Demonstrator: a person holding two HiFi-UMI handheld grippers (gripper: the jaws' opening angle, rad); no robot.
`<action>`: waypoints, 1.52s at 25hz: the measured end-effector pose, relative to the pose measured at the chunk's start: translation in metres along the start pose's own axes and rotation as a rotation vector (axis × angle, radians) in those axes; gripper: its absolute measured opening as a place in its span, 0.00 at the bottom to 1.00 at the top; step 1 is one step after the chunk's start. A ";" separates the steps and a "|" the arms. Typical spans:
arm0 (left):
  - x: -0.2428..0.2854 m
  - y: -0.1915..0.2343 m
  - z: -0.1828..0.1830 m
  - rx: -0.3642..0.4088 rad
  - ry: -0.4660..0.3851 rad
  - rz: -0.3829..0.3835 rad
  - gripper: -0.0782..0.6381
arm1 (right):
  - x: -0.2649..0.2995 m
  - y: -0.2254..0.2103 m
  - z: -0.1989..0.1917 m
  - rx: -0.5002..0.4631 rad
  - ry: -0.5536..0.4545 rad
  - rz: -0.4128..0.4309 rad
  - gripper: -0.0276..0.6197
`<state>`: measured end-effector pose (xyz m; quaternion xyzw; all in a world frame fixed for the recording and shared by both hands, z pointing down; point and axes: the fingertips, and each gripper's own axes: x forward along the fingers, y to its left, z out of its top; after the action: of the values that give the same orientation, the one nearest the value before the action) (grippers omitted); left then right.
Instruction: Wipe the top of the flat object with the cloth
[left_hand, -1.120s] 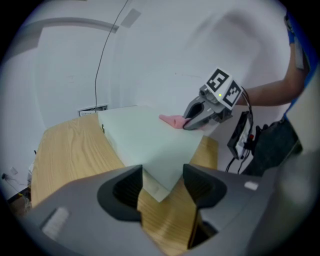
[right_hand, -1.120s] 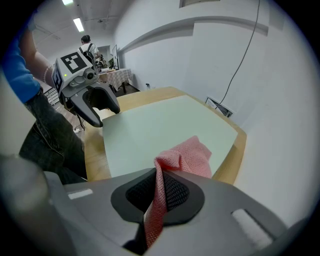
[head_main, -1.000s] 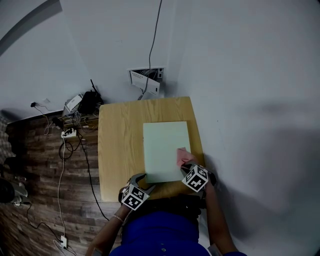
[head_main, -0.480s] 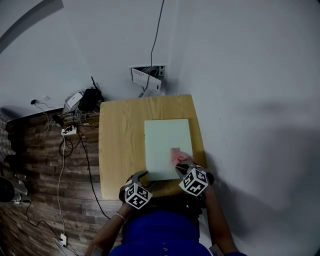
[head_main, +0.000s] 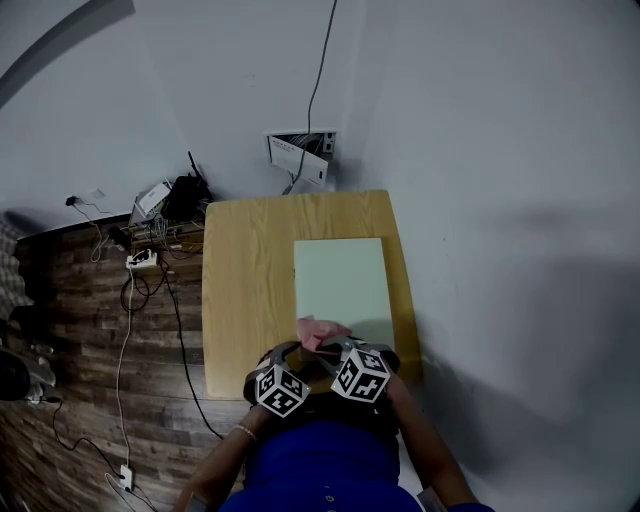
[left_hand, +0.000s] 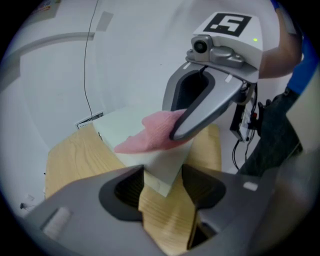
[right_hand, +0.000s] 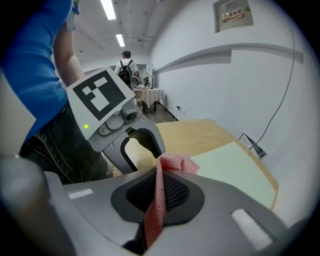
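My right gripper (right_hand: 159, 175) is pinched tight on the pink cloth (head_main: 318, 331), which rests on the lower left corner of the pale green board (head_main: 340, 275), just below centre in the head view. My left gripper (left_hand: 162, 182) is spread, and that board corner pokes between its jaws over the wooden table (head_main: 245, 290).

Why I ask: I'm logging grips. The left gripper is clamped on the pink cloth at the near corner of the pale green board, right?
Not quite: it is the right gripper that is clamped on the pink cloth at the near corner of the pale green board, as the right gripper view shows. The left gripper has its jaws apart around that corner.
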<state>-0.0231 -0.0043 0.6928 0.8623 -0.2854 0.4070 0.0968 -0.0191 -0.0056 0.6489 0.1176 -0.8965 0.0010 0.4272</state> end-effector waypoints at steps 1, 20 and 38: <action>0.001 0.000 0.000 0.001 0.000 0.002 0.44 | 0.005 0.002 0.001 -0.009 0.011 0.010 0.06; 0.001 -0.003 -0.009 -0.039 0.027 0.001 0.44 | 0.032 0.015 -0.012 -0.041 0.138 0.084 0.06; 0.003 -0.001 -0.008 -0.098 0.019 0.004 0.44 | 0.007 -0.001 -0.051 0.057 0.171 0.073 0.06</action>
<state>-0.0263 -0.0017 0.7005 0.8520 -0.3058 0.4009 0.1407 0.0163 -0.0027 0.6869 0.0965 -0.8600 0.0523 0.4984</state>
